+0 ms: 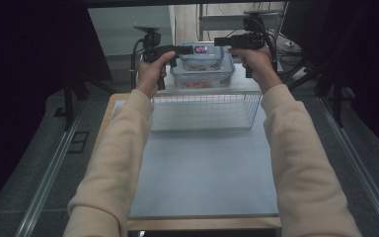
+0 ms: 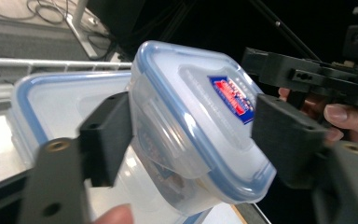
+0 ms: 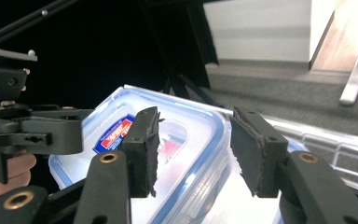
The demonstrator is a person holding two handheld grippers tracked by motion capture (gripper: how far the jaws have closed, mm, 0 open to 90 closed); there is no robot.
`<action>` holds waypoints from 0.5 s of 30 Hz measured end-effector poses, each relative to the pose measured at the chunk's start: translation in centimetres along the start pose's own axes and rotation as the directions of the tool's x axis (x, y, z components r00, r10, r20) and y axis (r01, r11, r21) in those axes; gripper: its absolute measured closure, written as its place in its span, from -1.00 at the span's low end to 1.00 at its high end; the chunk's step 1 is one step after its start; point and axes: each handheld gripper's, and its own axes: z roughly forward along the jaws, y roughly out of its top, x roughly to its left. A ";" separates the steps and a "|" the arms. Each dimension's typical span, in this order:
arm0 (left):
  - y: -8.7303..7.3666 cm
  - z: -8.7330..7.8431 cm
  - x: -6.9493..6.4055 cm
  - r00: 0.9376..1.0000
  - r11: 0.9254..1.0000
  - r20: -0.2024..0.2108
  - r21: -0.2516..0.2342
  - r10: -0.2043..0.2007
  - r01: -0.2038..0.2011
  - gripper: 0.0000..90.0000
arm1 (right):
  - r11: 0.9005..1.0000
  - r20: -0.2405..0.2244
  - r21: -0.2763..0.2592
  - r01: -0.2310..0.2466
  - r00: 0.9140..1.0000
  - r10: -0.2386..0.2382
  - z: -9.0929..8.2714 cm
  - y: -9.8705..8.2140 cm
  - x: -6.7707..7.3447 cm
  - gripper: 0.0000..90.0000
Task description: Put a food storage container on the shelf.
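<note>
Both grippers' jaws stand open around the small container point(image 1: 201, 53) atop the large container point(image 1: 203, 76)

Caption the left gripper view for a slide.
Left gripper, open, straddles the small container above the large container.

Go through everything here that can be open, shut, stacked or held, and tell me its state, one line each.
Small clear plastic container with blue-rimmed lid: lid on, stacked on the larger one, between both grippers' jaws.
Large clear plastic container with blue-rimmed lid: lid on, underneath, resting on the rack.
White wire rack: standing on the table.
Left hand-held gripper: open, straddling the small container.
Right hand-held gripper: open, at the small container.
</note>
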 end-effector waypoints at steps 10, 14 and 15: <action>-1.5 -4.3 -1.9 0.994 0.994 -0.059 -0.045 0.094 -0.097 -0.24 | 0.999 0.003 -0.045 -0.004 1.000 0.004 -4.6 -1.9 -0.2 0.23; -3.1 -5.4 -2.2 0.989 0.992 -0.081 -0.027 0.122 -0.124 0.15 | 1.000 -0.012 -0.015 0.015 1.000 -0.015 -5.8 -4.0 0.6 0.48; -3.5 -5.5 -2.3 0.987 0.991 -0.084 -0.010 0.135 -0.136 0.24 | 1.000 -0.016 -0.008 0.024 1.000 -0.024 -6.0 -4.3 0.8 0.54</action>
